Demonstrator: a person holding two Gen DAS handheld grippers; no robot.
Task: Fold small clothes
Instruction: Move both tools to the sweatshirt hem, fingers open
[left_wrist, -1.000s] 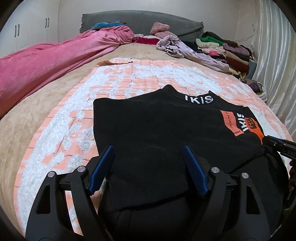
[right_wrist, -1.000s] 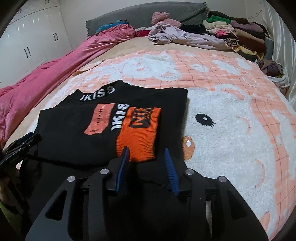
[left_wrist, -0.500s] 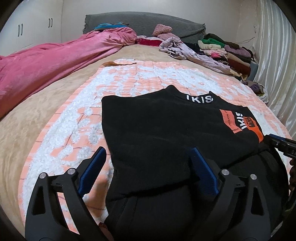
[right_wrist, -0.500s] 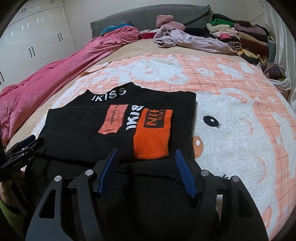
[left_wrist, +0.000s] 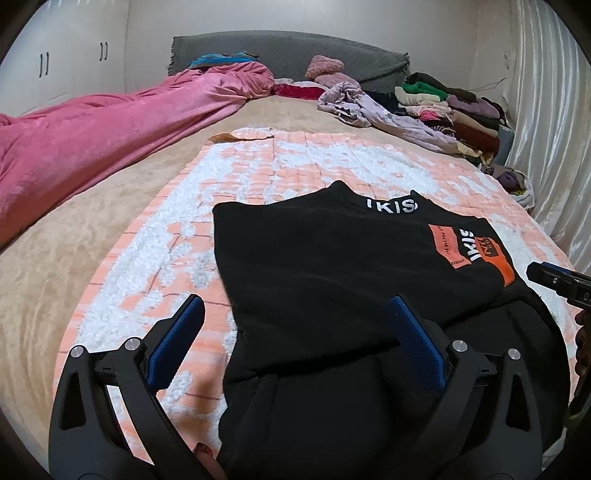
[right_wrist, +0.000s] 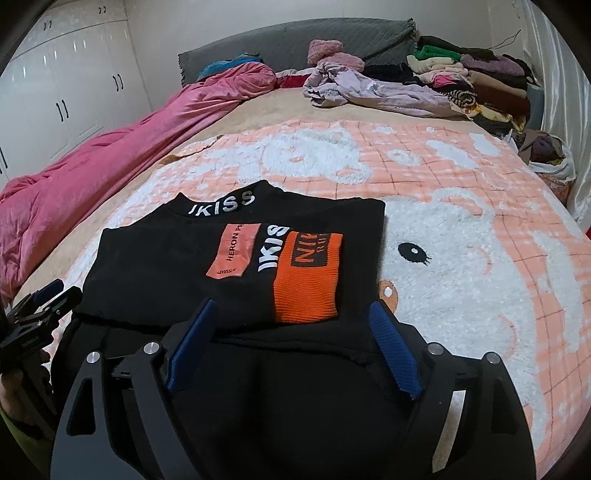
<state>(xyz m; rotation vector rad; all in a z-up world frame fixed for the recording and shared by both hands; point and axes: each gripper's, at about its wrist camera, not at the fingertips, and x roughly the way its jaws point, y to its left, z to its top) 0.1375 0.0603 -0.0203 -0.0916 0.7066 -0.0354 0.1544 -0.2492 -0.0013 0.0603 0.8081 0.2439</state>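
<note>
The sweater (right_wrist: 192, 266) is black, with white lettering on the collar, a salmon patch with dark print, white letters beside it, and a bright orange ribbed cuff (right_wrist: 306, 280) bearing a black box. The blanket (right_wrist: 461, 236) under it is peach-pink with a thin darker grid and fluffy white shapes, one with a black eye and an orange spot. The sheet (left_wrist: 55, 258) is tan. The quilt (left_wrist: 92, 129) is hot pink velvet. The headboard (right_wrist: 295, 42) is grey. The pile (right_wrist: 476, 74) of clothes mixes green, cream, purple, maroon and black; a lilac garment (right_wrist: 380, 92) lies beside it. Both grippers (left_wrist: 295, 321) (right_wrist: 291, 332) are black with blue pads. The wardrobe (right_wrist: 48, 85) is white with dark handles.
</note>
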